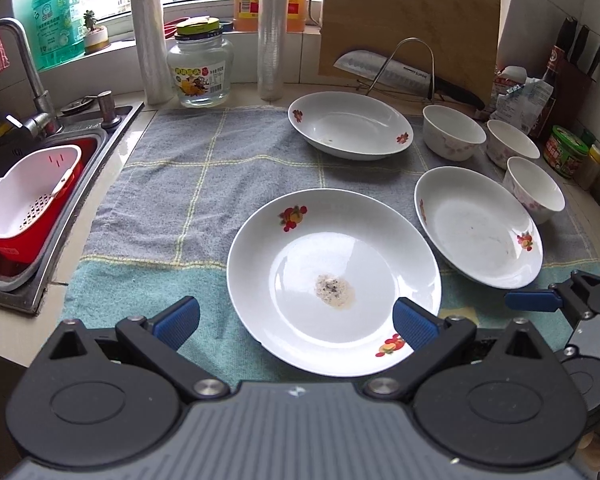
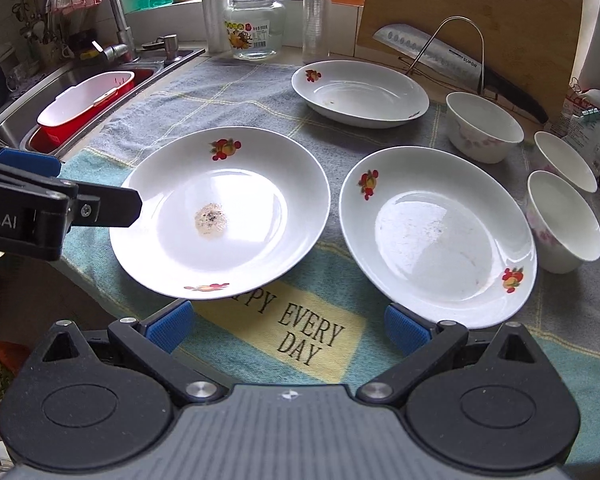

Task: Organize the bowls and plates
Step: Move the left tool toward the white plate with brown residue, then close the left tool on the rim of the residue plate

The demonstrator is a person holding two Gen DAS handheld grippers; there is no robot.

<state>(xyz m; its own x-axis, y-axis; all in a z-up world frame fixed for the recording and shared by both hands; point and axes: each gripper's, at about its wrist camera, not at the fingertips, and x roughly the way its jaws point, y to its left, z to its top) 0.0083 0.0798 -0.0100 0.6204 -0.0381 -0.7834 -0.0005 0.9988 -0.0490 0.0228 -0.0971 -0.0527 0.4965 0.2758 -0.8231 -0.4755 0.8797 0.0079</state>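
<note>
Three white plates with fruit prints lie on the towel. The nearest plate [image 1: 332,280] [image 2: 224,212] has a food smear in its middle. My left gripper [image 1: 296,322] [image 2: 80,186] is open at this plate's near rim, with its right finger over the rim and nothing held. A second plate [image 1: 476,224] [image 2: 436,236] lies to the right and a third [image 1: 350,124] [image 2: 360,92] lies farther back. Three white bowls with pink flowers [image 1: 454,132] [image 2: 484,126] stand along the right. My right gripper [image 2: 287,326] [image 1: 540,300] is open above the towel, near the second plate's front rim.
A blue-grey checked towel [image 1: 180,184] [image 2: 312,332] covers the counter. At the left, a sink [image 1: 28,288] holds a red and white basket [image 1: 28,204]. A glass jar [image 1: 200,68], plastic rolls, a cutting board [image 1: 412,20] and a cleaver on a wire rack [image 1: 392,70] line the back.
</note>
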